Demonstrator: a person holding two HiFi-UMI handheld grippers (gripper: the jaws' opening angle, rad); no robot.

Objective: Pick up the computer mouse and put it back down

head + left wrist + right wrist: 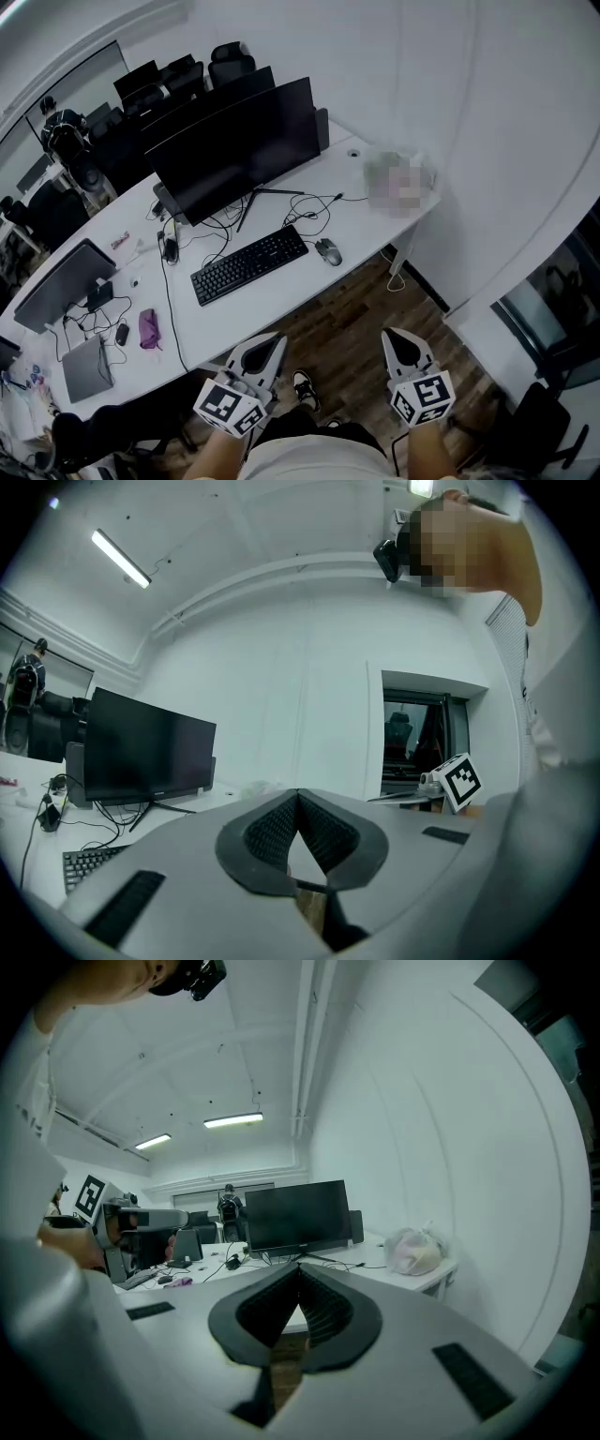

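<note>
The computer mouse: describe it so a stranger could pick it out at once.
Find the long white desk with the big dark monitor. A black keyboard lies before it, and the computer mouse sits just off the keyboard's right end. It is small, rounded and grey, unlike the flat keyboard.

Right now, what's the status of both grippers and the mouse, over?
Left gripper shut, empty. Right gripper shut, empty. Computer mouse on desk beside keyboard, untouched. Nothing in the way.

- In the left gripper view we see only one end of the keyboard [86, 864]; the left gripper [298, 799] covers the rest.
- The purple object [148, 329] on the desk [281, 300] is too small for us to identify.
- We make out no detail on the distant person [58, 127].
</note>
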